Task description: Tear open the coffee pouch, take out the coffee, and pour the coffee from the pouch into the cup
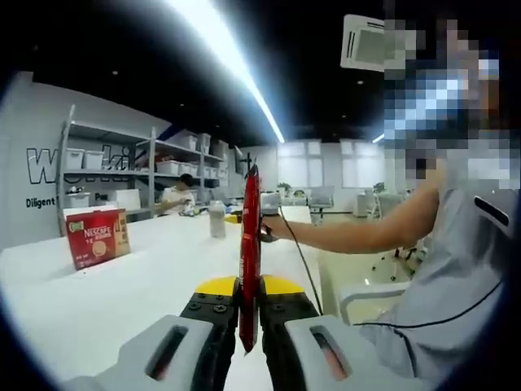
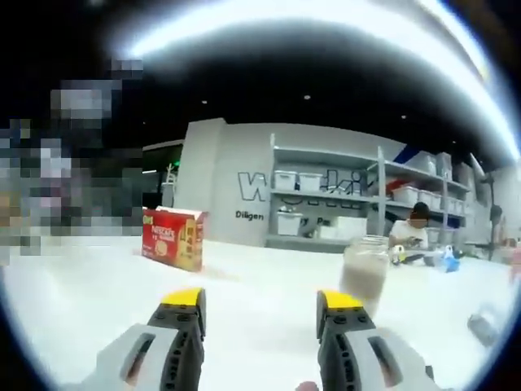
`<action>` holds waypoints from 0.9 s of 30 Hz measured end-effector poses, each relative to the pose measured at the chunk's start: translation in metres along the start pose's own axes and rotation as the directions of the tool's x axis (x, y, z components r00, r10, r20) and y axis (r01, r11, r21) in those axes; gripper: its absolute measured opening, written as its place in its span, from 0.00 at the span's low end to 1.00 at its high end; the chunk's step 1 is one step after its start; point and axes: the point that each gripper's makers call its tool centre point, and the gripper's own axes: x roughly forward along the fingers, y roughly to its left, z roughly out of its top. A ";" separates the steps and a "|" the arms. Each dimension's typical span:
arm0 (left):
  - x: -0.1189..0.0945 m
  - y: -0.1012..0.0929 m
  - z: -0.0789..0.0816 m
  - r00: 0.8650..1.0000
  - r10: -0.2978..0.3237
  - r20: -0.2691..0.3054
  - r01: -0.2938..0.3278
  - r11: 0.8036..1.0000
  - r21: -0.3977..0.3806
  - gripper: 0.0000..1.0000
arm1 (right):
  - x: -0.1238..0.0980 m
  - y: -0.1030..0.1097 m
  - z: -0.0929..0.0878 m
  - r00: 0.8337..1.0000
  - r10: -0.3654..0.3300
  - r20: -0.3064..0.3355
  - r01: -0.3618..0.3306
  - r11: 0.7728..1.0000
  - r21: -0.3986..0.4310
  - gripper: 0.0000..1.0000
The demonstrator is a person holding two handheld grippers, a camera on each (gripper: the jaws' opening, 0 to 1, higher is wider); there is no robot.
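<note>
A long red coffee pouch [image 1: 250,244] stands upright, edge-on, pinched between the yellow-tipped jaws of my left gripper [image 1: 249,287], which is shut on it. A person's hand [image 1: 269,230] touches the pouch from the right at mid height. A clear cup [image 1: 216,220] stands on the white table behind the pouch. In the right gripper view the same cup [image 2: 363,273] sits just beyond the right jaw of my right gripper [image 2: 262,301], which is open with nothing between its jaws.
A red Nescafe box [image 1: 98,236] stands on the white table [image 1: 138,285] at the left; the box [image 2: 172,236] lies left of the cup. A person's arm [image 1: 358,232] reaches in from the right. Shelves [image 2: 350,199] line the far wall.
</note>
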 end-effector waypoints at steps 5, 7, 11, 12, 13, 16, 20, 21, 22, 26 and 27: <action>0.000 0.000 0.001 1.000 0.000 0.000 0.000 1.000 -0.001 0.12 | 0.001 -0.014 0.001 0.999 -0.033 -0.003 0.033 0.999 -0.005 0.58; 0.000 0.000 0.001 1.000 0.001 -0.002 -0.001 1.000 0.002 0.12 | 0.001 -0.022 -0.001 0.999 -0.053 -0.010 0.053 0.999 -0.004 0.60; 0.001 -0.001 0.000 1.000 0.000 -0.003 0.000 1.000 0.002 0.12 | 0.001 -0.031 -0.001 0.996 -0.082 -0.031 0.081 0.996 -0.030 0.64; 0.001 -0.001 0.000 1.000 0.000 -0.004 0.000 1.000 0.002 0.12 | 0.001 -0.033 0.000 0.996 -0.088 -0.030 0.087 0.996 -0.034 0.65; 0.001 -0.001 -0.001 1.000 0.000 -0.005 0.000 1.000 0.002 0.12 | 0.001 -0.036 0.003 0.995 -0.093 -0.028 0.092 0.995 -0.035 0.65; 0.002 -0.001 -0.002 1.000 0.001 -0.010 -0.001 1.000 0.002 0.12 | 0.005 -0.046 0.008 0.993 -0.111 -0.035 0.110 0.993 -0.037 0.68; 0.004 -0.001 -0.002 1.000 0.001 -0.012 -0.001 1.000 0.003 0.12 | 0.011 -0.060 0.013 0.990 -0.136 -0.038 0.135 0.990 -0.037 0.71; 0.004 -0.001 -0.002 1.000 0.001 -0.013 -0.001 1.000 0.004 0.12 | 0.012 -0.063 0.015 0.989 -0.141 -0.037 0.139 0.990 -0.034 0.71; 0.004 -0.001 -0.002 1.000 0.002 -0.013 -0.001 1.000 0.004 0.12 | 0.013 -0.064 0.016 0.989 -0.144 -0.038 0.143 0.989 -0.033 0.72; 0.004 0.001 -0.001 1.000 0.006 -0.008 -0.006 1.000 0.001 0.12 | 0.024 -0.079 0.015 0.986 -0.160 -0.048 0.158 0.986 -0.042 0.73; 0.004 0.001 -0.001 1.000 0.007 -0.007 -0.007 1.000 0.001 0.12 | 0.028 -0.086 0.015 0.985 -0.167 -0.051 0.165 0.985 -0.042 0.73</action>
